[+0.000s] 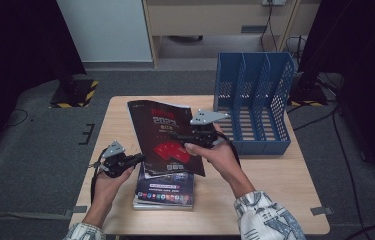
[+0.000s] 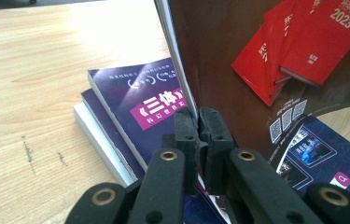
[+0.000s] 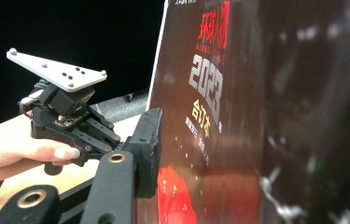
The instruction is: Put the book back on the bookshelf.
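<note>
Dark brown glossy magazine (image 1: 165, 137), cover printed with red books and "2023", is held up off the table (image 1: 275, 175), tilted, between both grippers. Left gripper (image 1: 137, 159): in the left gripper view its fingers (image 2: 185, 126) are pressed together on the magazine's lower edge, next to the spine, with no gap visible between the pads. Right gripper (image 1: 177, 135): in the right gripper view one black finger (image 3: 145, 144) lies flat against the front cover; the other finger is a blur behind the page, so the fingers appear clamped on the magazine's right side. The person's right hand (image 1: 215, 155) wraps that gripper; left hand (image 1: 106, 182) holds the other from below. Under the raised magazine, a stack of books (image 1: 165, 192) lies flat on the light wood table, topmost one purple with a magenta title band (image 2: 156, 109). Blue perforated file rack (image 1: 255, 100) with three slots stands at the table's far right corner, apart from the magazine.
</note>
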{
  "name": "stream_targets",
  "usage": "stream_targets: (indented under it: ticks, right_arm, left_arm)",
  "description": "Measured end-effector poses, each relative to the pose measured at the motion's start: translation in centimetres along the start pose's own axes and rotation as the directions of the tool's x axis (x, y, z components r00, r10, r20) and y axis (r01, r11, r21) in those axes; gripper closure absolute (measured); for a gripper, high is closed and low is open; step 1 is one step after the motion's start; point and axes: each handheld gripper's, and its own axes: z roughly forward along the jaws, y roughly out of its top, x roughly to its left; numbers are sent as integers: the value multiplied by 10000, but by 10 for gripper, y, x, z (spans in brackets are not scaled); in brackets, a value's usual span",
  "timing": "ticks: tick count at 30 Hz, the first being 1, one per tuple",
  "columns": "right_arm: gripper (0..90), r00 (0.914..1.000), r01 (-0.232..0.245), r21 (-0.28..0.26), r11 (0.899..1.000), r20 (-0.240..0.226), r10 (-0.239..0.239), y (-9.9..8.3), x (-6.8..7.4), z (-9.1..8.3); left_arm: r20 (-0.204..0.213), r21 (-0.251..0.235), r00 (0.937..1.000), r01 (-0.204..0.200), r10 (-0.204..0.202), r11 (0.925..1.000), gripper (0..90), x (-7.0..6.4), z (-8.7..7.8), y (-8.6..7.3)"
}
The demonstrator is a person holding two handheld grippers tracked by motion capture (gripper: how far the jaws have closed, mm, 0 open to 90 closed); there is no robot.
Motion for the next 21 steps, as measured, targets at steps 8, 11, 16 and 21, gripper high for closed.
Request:
stream_targets:
  ticks: [8, 11, 16, 21]
  right_arm:
    - [559, 9998, -207, -433, 9988, -34, 205, 9, -4, -4]
    - [562, 9998, -205, -518, 9984, -53, 202, 15, -5, -6]
    - [578, 9999, -126, -612, 9980, -100, 120, 25, -6, -6]
    - [633, 9996, -224, -711, 9972, -177, 212, 29, -9, -6]
  left_arm:
    - [2, -76, 9999, -122, 122, 9999, 868, -2, -1, 1]
    - [4, -99, 9999, -159, 159, 9998, 868, -2, -2, 1]
    - [10, -161, 9997, -239, 240, 9996, 869, -3, -2, 2]
    - [-34, -240, 9996, -298, 297, 9993, 870, -2, -4, 3]
